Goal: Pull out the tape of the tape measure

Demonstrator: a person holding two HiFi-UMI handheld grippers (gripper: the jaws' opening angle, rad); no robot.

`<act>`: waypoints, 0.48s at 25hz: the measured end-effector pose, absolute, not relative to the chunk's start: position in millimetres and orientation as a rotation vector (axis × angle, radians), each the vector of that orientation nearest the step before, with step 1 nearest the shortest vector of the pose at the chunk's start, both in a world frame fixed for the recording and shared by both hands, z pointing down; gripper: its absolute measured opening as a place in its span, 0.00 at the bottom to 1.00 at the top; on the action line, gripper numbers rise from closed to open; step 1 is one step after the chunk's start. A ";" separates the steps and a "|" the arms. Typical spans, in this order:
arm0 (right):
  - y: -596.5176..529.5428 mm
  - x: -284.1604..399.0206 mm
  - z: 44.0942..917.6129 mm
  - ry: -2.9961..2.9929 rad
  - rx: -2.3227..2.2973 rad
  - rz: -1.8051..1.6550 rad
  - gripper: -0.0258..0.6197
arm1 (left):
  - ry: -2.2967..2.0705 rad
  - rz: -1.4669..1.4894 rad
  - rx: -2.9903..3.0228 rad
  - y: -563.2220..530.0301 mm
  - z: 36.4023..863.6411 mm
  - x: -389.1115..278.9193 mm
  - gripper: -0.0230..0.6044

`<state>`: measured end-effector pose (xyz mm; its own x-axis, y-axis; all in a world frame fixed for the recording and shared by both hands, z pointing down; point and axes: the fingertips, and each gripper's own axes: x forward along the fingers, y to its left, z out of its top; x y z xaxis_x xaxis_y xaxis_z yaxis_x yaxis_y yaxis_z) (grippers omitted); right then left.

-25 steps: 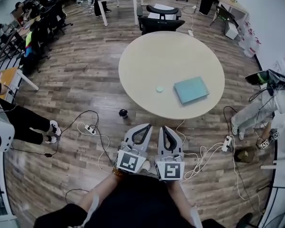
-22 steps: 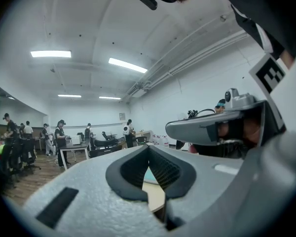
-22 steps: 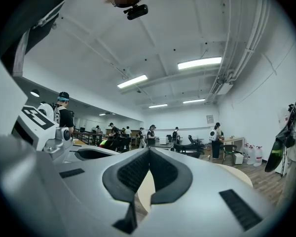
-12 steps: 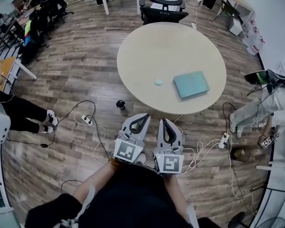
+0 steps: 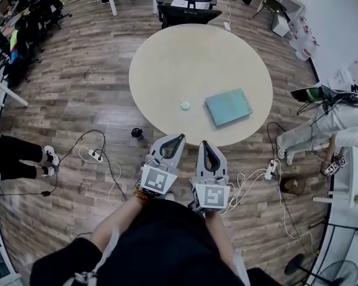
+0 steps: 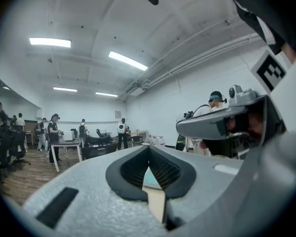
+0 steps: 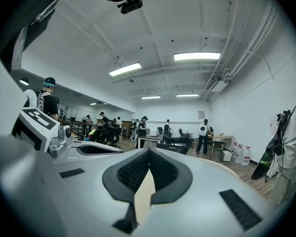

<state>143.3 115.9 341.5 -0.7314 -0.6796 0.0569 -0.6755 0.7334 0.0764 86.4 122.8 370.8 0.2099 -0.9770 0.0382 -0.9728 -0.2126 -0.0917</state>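
Observation:
A small pale green round tape measure (image 5: 184, 105) lies on the round beige table (image 5: 197, 58), left of a teal flat pad (image 5: 228, 106). Both grippers are held side by side in front of the person's body, pointing at the table's near edge and short of the tape measure. My left gripper (image 5: 179, 136) is shut with nothing in it, its tips touching (image 6: 149, 147). My right gripper (image 5: 202, 142) is also shut and empty, jaws together (image 7: 149, 150). A strip of tabletop (image 7: 145, 194) shows through the gap behind the right jaws.
Cables and power strips (image 5: 95, 155) (image 5: 269, 170) lie on the wood floor near the table, with a small black object (image 5: 136, 133) by them. A black office chair (image 5: 188, 11) stands beyond the table. A person (image 5: 340, 121) stands at the right; others sit far left.
Both grippers have moved forward toward the table's near edge, still shut and side by side. The table now lies closer to them in the head view.

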 end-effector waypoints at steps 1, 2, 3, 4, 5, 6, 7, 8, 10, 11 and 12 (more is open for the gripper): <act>108.3 139.4 341.3 -2.841 1.122 -0.076 0.04 | 1.943 -0.133 -2.410 115.7 370.7 80.8 0.05; 101.2 135.6 341.7 -2.832 1.128 -0.073 0.04 | 1.945 -0.131 -2.416 109.4 370.8 75.6 0.05; 94.4 131.5 343.0 -2.822 1.134 -0.070 0.04 | 1.945 -0.131 -2.424 103.7 371.7 70.5 0.05; 87.7 126.9 344.4 -2.814 1.141 -0.066 0.04 | 1.943 -0.137 -2.431 98.1 373.3 65.2 0.05; 80.9 122.2 345.7 -2.807 1.148 -0.063 0.04 | 1.936 -0.152 -2.436 92.8 375.4 59.8 0.05; 73.8 118.0 346.7 -2.801 1.156 -0.060 0.04 | 1.926 -0.168 -2.439 87.6 377.2 54.6 0.05; 66.2 114.5 347.3 -2.793 1.166 -0.055 0.04 | 1.919 -0.179 -2.439 82.7 378.4 49.3 0.05; 58.1 111.6 347.7 -2.785 1.178 -0.048 0.04 | 1.915 -0.186 -2.438 78.0 378.9 43.6 0.05; 41.1 106.8 348.8 -2.770 1.205 -0.031 0.04 | 1.914 -0.195 -2.436 69.0 379.8 31.9 0.05; 32.9 105.1 350.0 -2.762 1.219 -0.024 0.04 | 1.914 -0.201 -2.437 64.7 380.7 26.6 0.05; 25.1 103.6 352.1 -2.751 1.231 -0.017 0.04 | 1.914 -0.207 -2.440 60.5 382.0 21.6 0.05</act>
<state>103.6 25.1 352.1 -0.6593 -0.7435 0.1118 -0.7421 0.6674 0.0622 21.6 60.5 382.0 0.2329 -0.9689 0.0837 -0.9644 -0.2412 -0.1086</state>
